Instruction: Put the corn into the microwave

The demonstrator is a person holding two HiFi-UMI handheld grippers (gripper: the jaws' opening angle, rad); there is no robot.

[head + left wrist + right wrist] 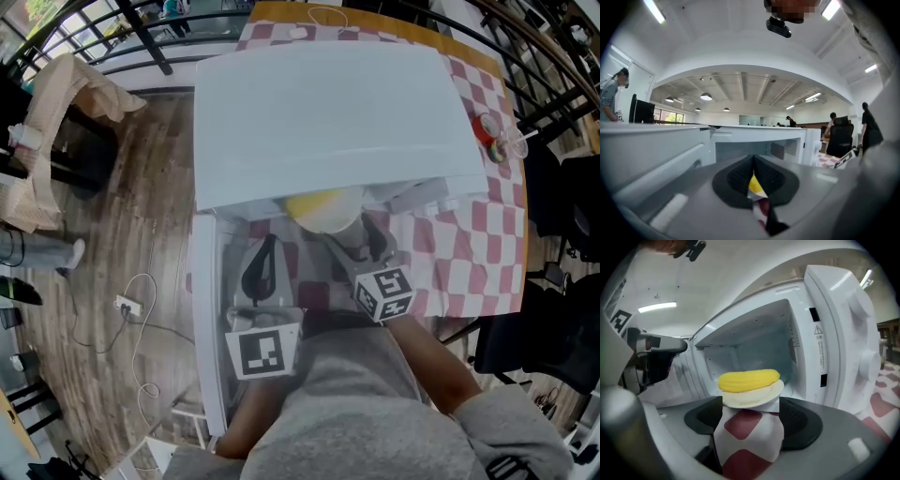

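Note:
A yellow corn cob (749, 379) lies on a small white plate (757, 397) at the mouth of the open white microwave (834, 333). From above, the corn (314, 202) and the plate (339, 221) peek out under the microwave's top (328, 112). My right gripper (751, 408) is open just short of the plate's rim, with only checkered cloth showing between its jaws. In the head view it (358, 242) sits right of centre. My left gripper (262, 255) hangs beside the open door (204, 319); its jaws (753, 164) are shut on nothing.
The red-and-white checkered tablecloth (469, 253) covers the table. A red object (487, 131) lies at its right edge. A cable and socket (127, 305) lie on the wood floor, and a beige bag (56, 122) hangs at far left. Dark chairs (562, 206) stand right.

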